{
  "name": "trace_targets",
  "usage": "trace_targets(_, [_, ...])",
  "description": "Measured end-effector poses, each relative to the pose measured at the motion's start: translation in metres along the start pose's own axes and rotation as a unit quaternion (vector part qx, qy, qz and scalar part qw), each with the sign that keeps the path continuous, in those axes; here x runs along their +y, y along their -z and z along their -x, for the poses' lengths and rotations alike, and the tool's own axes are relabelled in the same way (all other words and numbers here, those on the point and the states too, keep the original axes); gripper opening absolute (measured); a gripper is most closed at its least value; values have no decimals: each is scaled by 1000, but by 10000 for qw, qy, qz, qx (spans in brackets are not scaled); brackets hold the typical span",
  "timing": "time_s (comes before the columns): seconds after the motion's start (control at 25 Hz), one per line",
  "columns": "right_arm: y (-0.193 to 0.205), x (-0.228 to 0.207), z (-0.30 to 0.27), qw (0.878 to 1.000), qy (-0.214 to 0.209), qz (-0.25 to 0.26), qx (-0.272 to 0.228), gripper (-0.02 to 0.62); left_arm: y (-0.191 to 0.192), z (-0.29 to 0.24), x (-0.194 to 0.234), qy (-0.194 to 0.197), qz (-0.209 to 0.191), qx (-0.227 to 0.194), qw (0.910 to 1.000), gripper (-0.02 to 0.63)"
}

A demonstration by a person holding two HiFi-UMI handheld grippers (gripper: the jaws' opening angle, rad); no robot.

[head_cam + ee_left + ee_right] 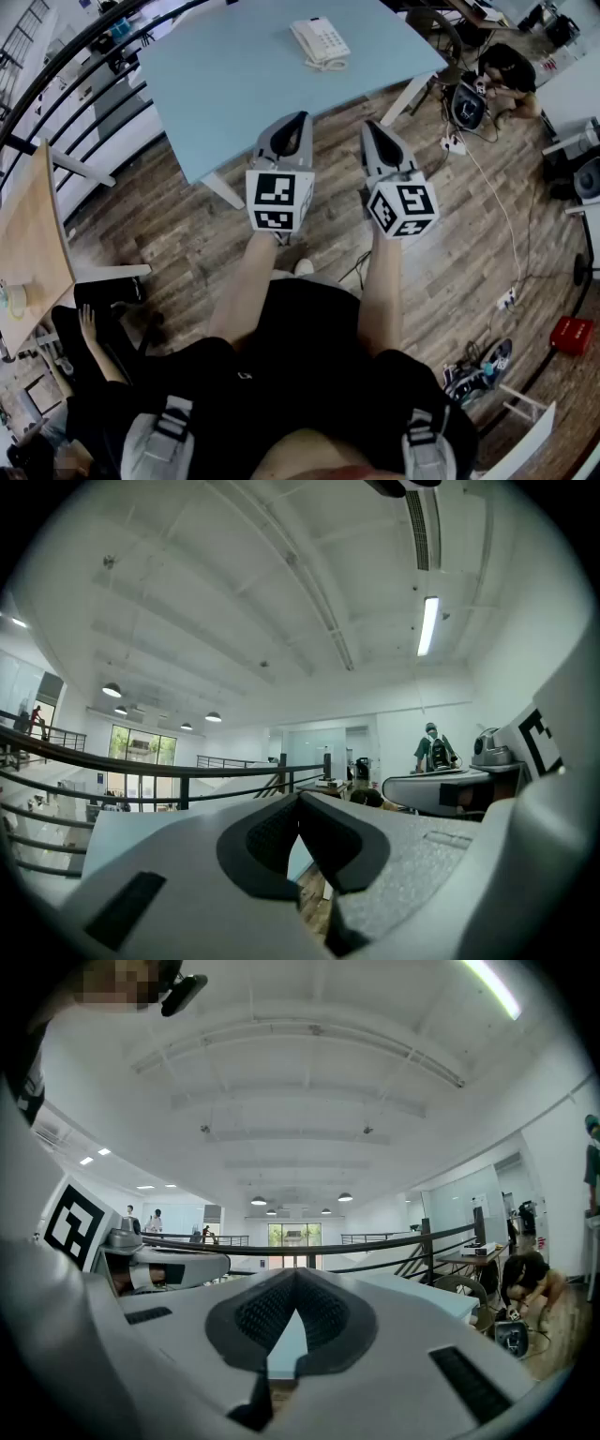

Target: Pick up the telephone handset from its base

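We hold both grippers level and side by side out in front of us, over the wooden floor (450, 244) just short of the table's near edge. The left gripper (302, 118) has its jaws pressed together, and its own view shows the dark pads meeting at the tip (298, 801) with nothing between them. The right gripper (368, 125) is closed as well: its tips touch (295, 1275), and only a sliver of the pale tabletop shows through the gap below them. Each carries its marker cube, the left cube (279, 199) and the right cube (403, 208), above our forearms. Ahead lies the light blue table (234, 75). The white telephone (320, 42) sits well apart from both grippers, near the table's far right side, and the handset (307, 39) appears to lie on the base, though it is too small to be sure. To our left stands a wooden desk (28, 234), with a dark railing (66, 66) curving behind it. Beyond the table's right corner a person (511, 66) crouches on the floor, and a red box (572, 335) lies farther to our right.
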State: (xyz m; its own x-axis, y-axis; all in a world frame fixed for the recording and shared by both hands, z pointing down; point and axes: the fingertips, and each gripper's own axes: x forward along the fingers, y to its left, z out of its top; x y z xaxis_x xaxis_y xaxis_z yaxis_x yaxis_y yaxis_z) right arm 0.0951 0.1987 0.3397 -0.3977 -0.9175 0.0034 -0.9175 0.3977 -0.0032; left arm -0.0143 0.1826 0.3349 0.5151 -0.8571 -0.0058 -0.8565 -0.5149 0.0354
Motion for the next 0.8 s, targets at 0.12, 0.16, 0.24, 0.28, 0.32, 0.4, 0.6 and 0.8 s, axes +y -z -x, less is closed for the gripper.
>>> trace_targets(0.12, [0,-10,-1,9999,-66,-7,-85,-6,0,-5,-5,-99,-3,-13,10000,0])
trace_targets(0.16, [0,-15,0,9999,-41,-70,-90,-6,1,-7,-8,-105,0,-1,9999,0])
trace_targets(0.24, [3,-25,1,9997,14,-233,-57,-5,2,-9,-12,-119,17,24,9999,0])
trace_targets(0.28, [3,-29,0,9996,14,-288,-48,-5,2,-11,-11,-150,20,25,9999,0])
trace_targets(0.32, [3,-32,-2,9994,-1,-327,-55,-5,2,-12,-9,-195,24,20,9998,0])
trace_targets(0.4, [3,-39,-5,9992,-37,-391,-76,-5,2,-15,-4,-284,79,16,9996,0])
trace_targets(0.6, [9,-47,-14,9974,-161,-695,-83,-5,7,-13,4,-406,160,69,9990,0])
trace_targets(0.8, [0,-42,-32,9974,-406,-572,-143,-5,1,-22,22,-521,198,-18,9984,0])
